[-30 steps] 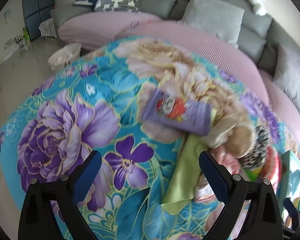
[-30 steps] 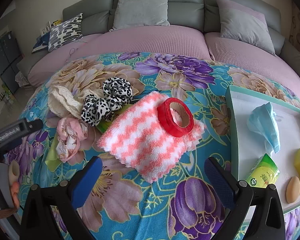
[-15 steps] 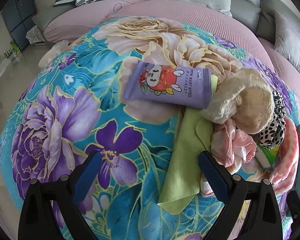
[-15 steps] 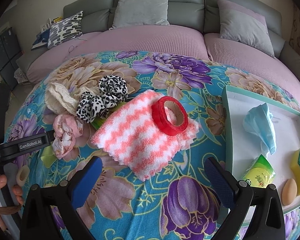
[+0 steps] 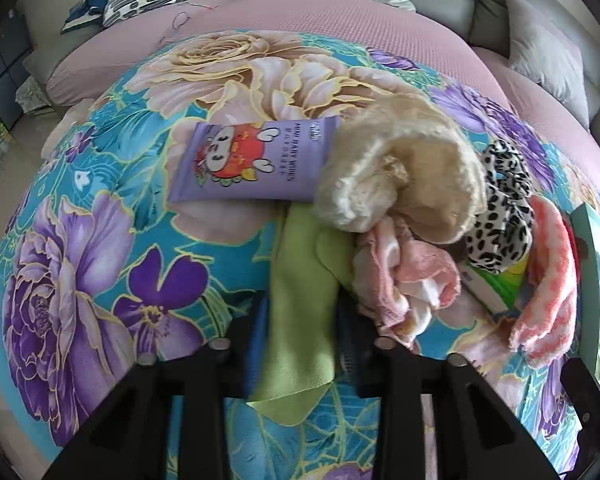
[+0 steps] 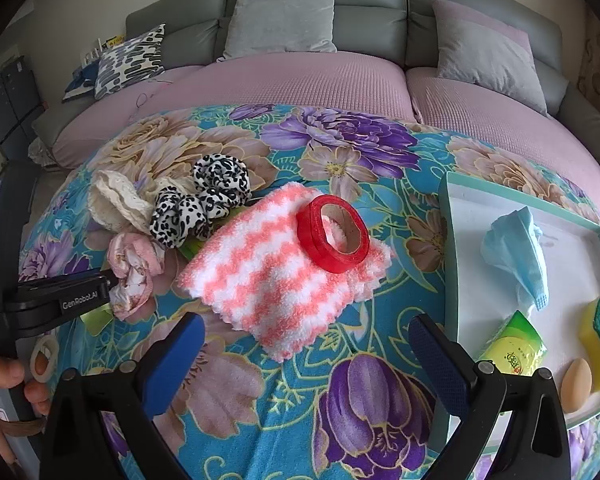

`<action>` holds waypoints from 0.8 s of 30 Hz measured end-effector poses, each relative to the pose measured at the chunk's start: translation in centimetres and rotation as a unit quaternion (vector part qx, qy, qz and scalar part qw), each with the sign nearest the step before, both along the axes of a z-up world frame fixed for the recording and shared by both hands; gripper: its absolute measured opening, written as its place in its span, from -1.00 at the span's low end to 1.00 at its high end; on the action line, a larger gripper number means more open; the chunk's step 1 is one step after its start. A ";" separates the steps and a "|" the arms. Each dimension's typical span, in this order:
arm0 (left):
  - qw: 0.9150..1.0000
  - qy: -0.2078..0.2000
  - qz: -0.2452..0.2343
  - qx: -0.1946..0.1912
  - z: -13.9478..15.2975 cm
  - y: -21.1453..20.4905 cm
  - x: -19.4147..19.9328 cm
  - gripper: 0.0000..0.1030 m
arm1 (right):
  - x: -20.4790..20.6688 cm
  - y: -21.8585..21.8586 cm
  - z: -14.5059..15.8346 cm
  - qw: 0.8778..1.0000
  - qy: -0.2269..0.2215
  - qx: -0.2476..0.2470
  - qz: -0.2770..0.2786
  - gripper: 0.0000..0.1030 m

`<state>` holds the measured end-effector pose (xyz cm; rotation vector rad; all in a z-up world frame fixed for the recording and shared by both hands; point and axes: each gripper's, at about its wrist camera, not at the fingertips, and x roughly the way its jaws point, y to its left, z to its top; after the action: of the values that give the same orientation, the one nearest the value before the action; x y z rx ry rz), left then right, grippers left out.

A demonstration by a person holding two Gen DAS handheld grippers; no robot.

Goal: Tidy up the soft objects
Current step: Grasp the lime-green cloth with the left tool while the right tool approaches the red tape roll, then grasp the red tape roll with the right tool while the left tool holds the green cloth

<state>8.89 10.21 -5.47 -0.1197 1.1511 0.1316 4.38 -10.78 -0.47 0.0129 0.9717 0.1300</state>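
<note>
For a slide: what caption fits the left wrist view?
Left hand-held gripper closing on green cloth beside wipes pack.

Both views are bright with soft, even daylight; colours on the floral blanket (image 6: 340, 432) read vivid and shadows under the things are faint. Strong fisheye distortion bulges the blanket into a dome and bends the sofa (image 6: 372, 20) along the top, with black vignette in the corners. In the left wrist view the left gripper's fingers (image 5: 256, 340) are smeared by motion blur; the baby wipes pack (image 5: 248, 164) is slightly soft. The right wrist view is sharp throughout.
</note>
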 end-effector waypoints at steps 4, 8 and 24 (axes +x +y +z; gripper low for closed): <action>1.000 -0.003 -0.012 -0.002 0.2 -0.4 -0.1 -0.77 | 0.0 -0.2 0.0 1.000 0.000 0.002 -0.003 1.00; 1.000 -0.008 -0.016 -0.013 0.3 -0.4 -0.1 -0.83 | 0.1 -0.3 0.0 1.000 -0.003 0.005 -0.003 1.00; 0.997 -0.060 0.018 -0.035 3.3 1.8 -1.7 -0.85 | 0.6 0.5 -0.5 1.000 -0.019 0.005 0.010 0.76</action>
<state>7.18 12.01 -2.18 -0.2083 1.0341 0.1152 5.00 -10.27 -0.94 0.0099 0.9329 0.1539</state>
